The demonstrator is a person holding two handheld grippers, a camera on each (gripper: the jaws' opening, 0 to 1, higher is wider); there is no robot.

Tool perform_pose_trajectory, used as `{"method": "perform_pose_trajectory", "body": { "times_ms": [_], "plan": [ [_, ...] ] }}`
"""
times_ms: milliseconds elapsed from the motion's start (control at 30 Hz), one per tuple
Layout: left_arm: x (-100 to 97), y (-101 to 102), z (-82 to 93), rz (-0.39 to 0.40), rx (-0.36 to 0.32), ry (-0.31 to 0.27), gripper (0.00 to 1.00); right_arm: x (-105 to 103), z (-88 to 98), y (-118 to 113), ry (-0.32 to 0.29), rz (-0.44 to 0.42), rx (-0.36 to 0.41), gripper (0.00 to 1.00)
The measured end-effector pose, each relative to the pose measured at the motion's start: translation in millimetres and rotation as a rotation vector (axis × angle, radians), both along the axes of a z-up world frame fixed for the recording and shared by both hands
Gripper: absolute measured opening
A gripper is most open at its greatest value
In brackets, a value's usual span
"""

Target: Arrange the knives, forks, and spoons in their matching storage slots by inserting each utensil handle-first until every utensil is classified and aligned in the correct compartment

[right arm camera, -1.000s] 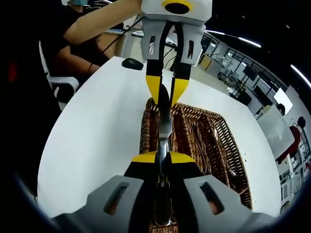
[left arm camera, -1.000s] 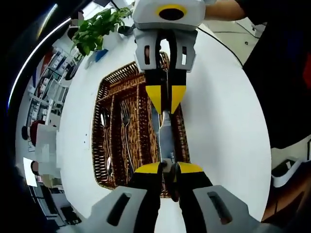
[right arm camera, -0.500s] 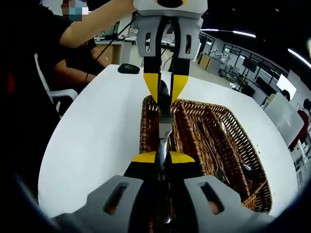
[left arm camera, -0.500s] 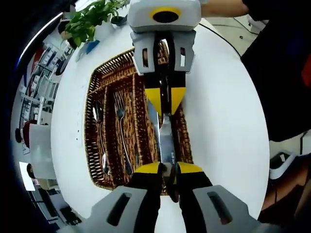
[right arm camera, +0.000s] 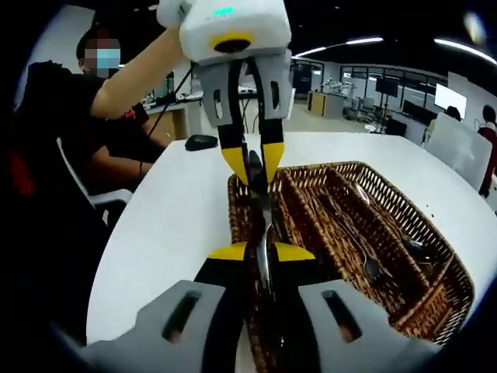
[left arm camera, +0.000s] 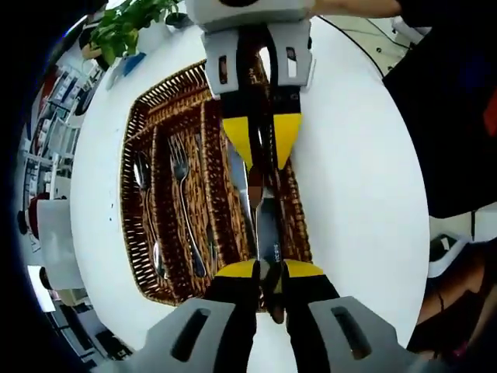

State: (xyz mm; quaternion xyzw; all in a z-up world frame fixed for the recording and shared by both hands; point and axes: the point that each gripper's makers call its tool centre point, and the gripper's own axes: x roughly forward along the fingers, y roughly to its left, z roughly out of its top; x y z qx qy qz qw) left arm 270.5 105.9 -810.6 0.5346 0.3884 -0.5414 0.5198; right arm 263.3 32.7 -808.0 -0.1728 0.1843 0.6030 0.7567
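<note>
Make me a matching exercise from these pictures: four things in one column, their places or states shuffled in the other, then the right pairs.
Things:
1. knife
2. fork
3. plant
4. basket

Places or states:
A. lying in the basket's middle slot
B. held at both ends by the left hand-held gripper and the right hand-held gripper
C. brown wicker, resting on the white table
D. green, at the table's far edge

Pairs: 1-B, 2-A, 3-D, 4-C

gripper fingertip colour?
Yellow fingertips on black fingers; clearest in the left gripper view.
</note>
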Motion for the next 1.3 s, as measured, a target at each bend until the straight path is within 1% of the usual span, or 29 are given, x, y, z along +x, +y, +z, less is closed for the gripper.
{"method": "perform_pose_trajectory", "body": {
  "times_ms": [67, 100, 167, 200, 267, 300, 333, 367, 400, 433, 467, 500, 533, 567, 600, 633, 667, 733, 767, 867, 933, 1100, 1300],
  "plan": [
    [-0.3, 3, -6.3, 0.013, -0.003, 0.013, 0.11, 4, 3.9, -5, -0.002, -0.056, 0.031, 0.20],
    [0.1, 4, -8.1, 0.016, -0.004, 0.015, 0.11, 5, 7.4, -6, -0.006, -0.083, 0.059, 0.20],
    [-0.2, 4, -10.1, 0.021, -0.006, 0.019, 0.11, 5, 11.5, -10, -0.005, -0.112, 0.094, 0.24],
    [-0.1, 5, -11.5, 0.025, -0.009, 0.022, 0.11, 7, 14.1, -13, -0.012, -0.142, 0.113, 0.26],
    [0.5, 5, -12.9, 0.029, -0.012, 0.023, 0.11, 6, 17.2, -18, -0.020, -0.173, 0.133, 0.30],
    [1.2, 5, -13.5, 0.030, -0.013, 0.021, 0.11, 8, 20.9, -23, -0.016, -0.213, 0.162, 0.32],
    [1.7, 5, -13.8, 0.032, -0.013, 0.020, 0.10, 7, 23.3, -25, -0.023, -0.223, 0.175, 0.34],
    [5.7, 6, -13.6, 0.027, -0.012, -0.001, 0.00, 7, 28.1, -30, -0.029, -0.247, 0.205, 0.36],
    [13.7, -1, -7.8, 0.055, -0.066, -0.029, 0.00, 7, 31.1, -34, -0.028, -0.266, 0.224, 0.38],
    [4.7, -4, -8.6, 0.074, -0.089, 0.029, 0.00, 7, 34.2, -39, -0.032, -0.296, 0.239, 0.40],
    [5.4, -6, -8.1, 0.038, -0.088, 0.017, 0.00, 6, 35.3, -43, -0.038, -0.307, 0.240, 0.42],
    [6.2, -5, -8.8, 0.048, -0.081, 0.016, 0.00, 6, 38.0, -47, -0.044, -0.323, 0.253, 0.41],
    [4.5, -6, -15.1, 0.077, -0.085, 0.050, 0.00, 5, 44.3, -48, -0.040, -0.339, 0.299, 0.40],
    [4.3, 0, -20.7, 0.103, -0.056, 0.056, 0.00, 4, 44.5, -51, -0.038, -0.343, 0.299, 0.40],
    [5.4, 5, -25.5, 0.068, -0.024, 0.035, 0.00, 4, 46.3, -54, -0.044, -0.351, 0.306, 0.41],
    [5.0, 2, -23.6, 0.060, -0.057, 0.025, 0.00, 3, 47.4, -55, -0.045, -0.354, 0.308, 0.41],
    [0.9, -1, -20.6, 0.073, -0.072, 0.043, 0.00, 1, 49.3, -58, -0.047, -0.359, 0.314, 0.41],
    [-0.9, 1, -22.7, 0.057, -0.057, 0.037, 0.01, -2, 50.8, -60, -0.050, -0.364, 0.316, 0.41],
    [0.1, 3, -23.9, 0.061, -0.050, 0.036, 0.01, -3, 50.9, -61, -0.053, -0.365, 0.313, 0.41],
    [2.3, 4, -23.9, 0.075, -0.062, 0.040, 0.01, -8, 49.5, -65, -0.059, -0.364, 0.306, 0.42],
    [3.9, 2, -22.5, 0.079, -0.075, 0.024, 0.05, -10, 48.5, -68, -0.060, -0.372, 0.310, 0.42],
    [5.4, 2, -20.6, 0.070, -0.067, 0.006, 0.14, -13, 42.9, -72, -0.042, -0.381, 0.305, 0.44],
    [5.5, 0, -20.1, 0.063, -0.068, 0.009, 0.17, -16, 41.4, -76, -0.036, -0.393, 0.311, 0.44]
  ]
}}
